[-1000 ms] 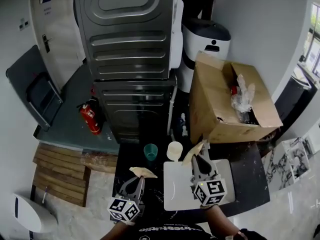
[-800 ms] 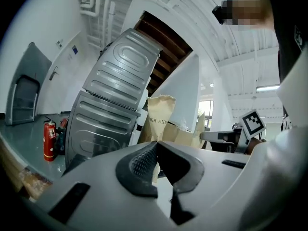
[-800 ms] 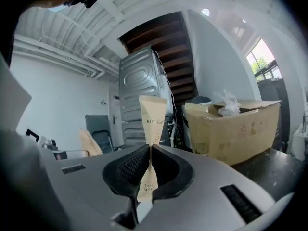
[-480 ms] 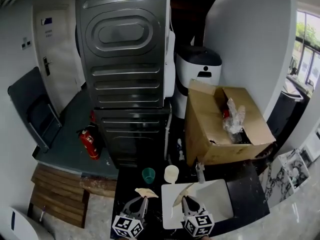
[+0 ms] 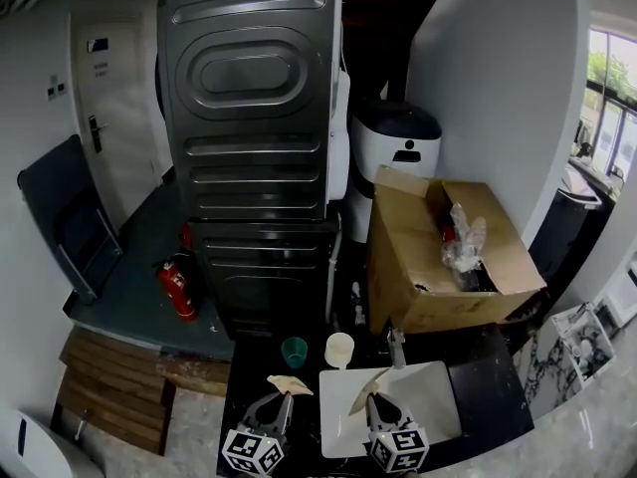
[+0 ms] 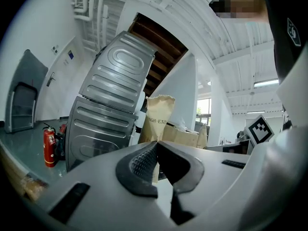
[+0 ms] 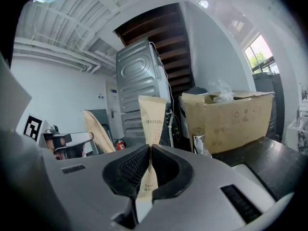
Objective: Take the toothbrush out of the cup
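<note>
Right tongs are clamped on a kraft toothbrush packet, at lower centre of the head view against the white basin. Left tongs are clamped on a second packet. The cream cup stands apart on the worktop.

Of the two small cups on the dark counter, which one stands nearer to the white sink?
The cream-coloured cup: it stands at the back left corner of the white rectangular sink, whereas the green cup stands further left, away from it.
</note>
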`<state>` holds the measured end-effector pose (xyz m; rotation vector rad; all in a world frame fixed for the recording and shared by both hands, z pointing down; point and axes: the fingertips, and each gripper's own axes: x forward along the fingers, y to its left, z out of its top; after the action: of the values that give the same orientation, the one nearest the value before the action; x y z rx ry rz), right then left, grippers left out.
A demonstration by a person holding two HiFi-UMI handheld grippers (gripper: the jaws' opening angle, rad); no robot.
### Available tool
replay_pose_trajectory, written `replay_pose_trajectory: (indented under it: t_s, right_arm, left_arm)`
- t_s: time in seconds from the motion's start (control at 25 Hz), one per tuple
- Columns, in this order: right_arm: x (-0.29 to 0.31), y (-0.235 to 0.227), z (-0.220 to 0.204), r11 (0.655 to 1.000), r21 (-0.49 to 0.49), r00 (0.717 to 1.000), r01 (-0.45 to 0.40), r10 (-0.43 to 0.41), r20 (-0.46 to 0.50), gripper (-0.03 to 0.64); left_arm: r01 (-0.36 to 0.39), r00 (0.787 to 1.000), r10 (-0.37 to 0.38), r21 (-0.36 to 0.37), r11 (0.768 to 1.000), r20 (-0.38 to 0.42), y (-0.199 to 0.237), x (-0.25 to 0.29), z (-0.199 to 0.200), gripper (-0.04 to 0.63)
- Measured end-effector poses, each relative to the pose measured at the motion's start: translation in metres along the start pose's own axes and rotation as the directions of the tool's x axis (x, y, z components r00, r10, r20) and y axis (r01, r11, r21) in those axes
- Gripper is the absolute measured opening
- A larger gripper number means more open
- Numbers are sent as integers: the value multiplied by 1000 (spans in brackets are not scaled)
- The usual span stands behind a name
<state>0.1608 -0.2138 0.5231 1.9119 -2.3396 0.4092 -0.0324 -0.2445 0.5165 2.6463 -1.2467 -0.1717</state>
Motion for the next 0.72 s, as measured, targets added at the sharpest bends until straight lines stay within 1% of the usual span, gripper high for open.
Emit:
replay_pose_trajectory:
  t_s: [0.32, 0.72]
  right_arm:
    - [-3, -14, 6, 999, 6, 999, 31, -31, -10, 51]
    - [2, -6, 15, 999, -32, 1000, 15, -15, 3, 51]
  left_arm:
    - [-12, 1000, 12, -10, 1000, -1, 6, 2, 7, 15]
    - [0, 1000, 0, -1, 1000, -11, 7, 9, 11, 15]
